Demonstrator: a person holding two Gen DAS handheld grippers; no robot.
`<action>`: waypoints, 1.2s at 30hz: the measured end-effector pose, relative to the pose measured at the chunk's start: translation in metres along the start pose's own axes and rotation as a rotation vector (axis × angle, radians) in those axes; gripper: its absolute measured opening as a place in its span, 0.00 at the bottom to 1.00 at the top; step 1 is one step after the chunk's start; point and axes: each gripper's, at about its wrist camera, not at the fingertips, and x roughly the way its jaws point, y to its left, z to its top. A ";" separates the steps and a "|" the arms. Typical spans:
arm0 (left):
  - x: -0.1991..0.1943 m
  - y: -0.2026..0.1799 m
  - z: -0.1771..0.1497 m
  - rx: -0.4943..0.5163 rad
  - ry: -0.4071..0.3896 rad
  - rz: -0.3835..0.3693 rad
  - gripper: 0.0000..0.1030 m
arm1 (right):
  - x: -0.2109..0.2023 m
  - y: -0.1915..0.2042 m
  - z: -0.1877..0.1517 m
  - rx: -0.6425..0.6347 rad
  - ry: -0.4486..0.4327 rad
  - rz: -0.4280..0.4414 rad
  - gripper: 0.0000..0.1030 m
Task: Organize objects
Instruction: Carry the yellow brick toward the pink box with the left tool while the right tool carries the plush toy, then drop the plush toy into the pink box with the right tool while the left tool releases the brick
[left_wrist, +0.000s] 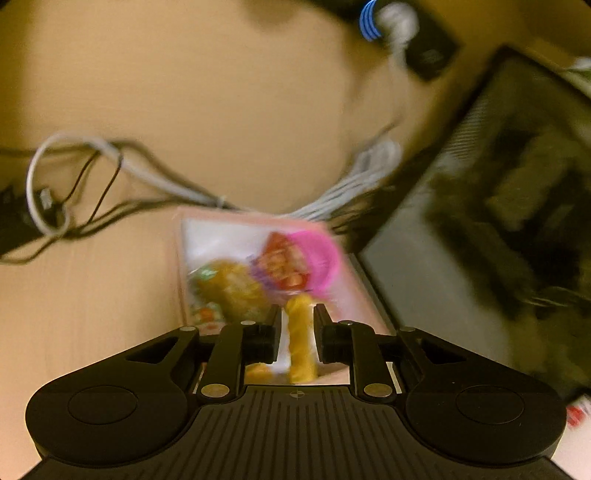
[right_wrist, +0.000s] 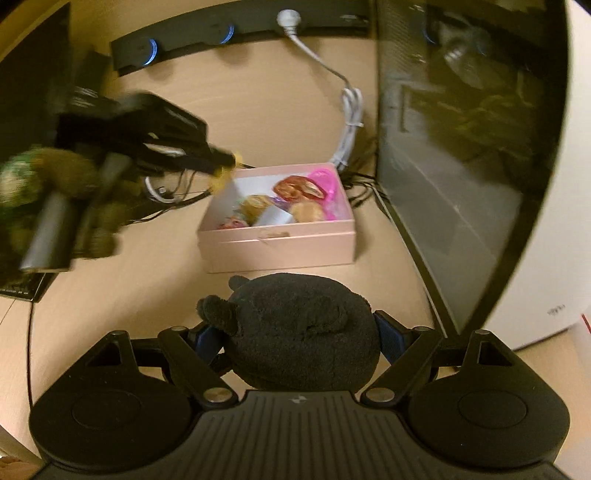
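Right gripper: closed on a black plush toy, the blue pads pressing its two sides; the toy fills the gap between the jaws and bulges forward of them (two small round ears show at its upper left).

Left gripper: nearly closed, clamped on one yellow stick-shaped item that stands upright between the pads and runs down past them; in the right wrist view the left gripper shows at the left, blurred, its tips at the near-left corner of the box with a bit of yellow at them.

Pink box: one, open-topped, resting on the counter just beyond the plush toy and directly under the left gripper's tips.

Box contents: one bright pink round piece at the far right, one red-and-orange wrapper beside it, two golden-brown lumps nearer the front, and small coloured wrappers at the near-left (exact number cannot be told, the pile is blurred).

Cables: a white bundle and thin black leads lie on the counter behind the box.

Power strip: one, black, along the far edge, with blue-lit rings and one white plug in it.

Dark panel: one, standing right of the box, its glossy face reflecting the room.
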 end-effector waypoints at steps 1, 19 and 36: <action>0.005 0.002 -0.003 -0.012 -0.005 0.009 0.20 | 0.000 -0.004 -0.001 0.005 0.001 -0.004 0.81; -0.097 0.064 -0.141 -0.087 0.107 0.109 0.20 | 0.098 0.010 0.146 -0.056 -0.162 0.147 0.41; -0.123 0.090 -0.156 -0.164 0.124 0.150 0.20 | 0.135 0.007 0.123 -0.054 -0.036 0.132 0.71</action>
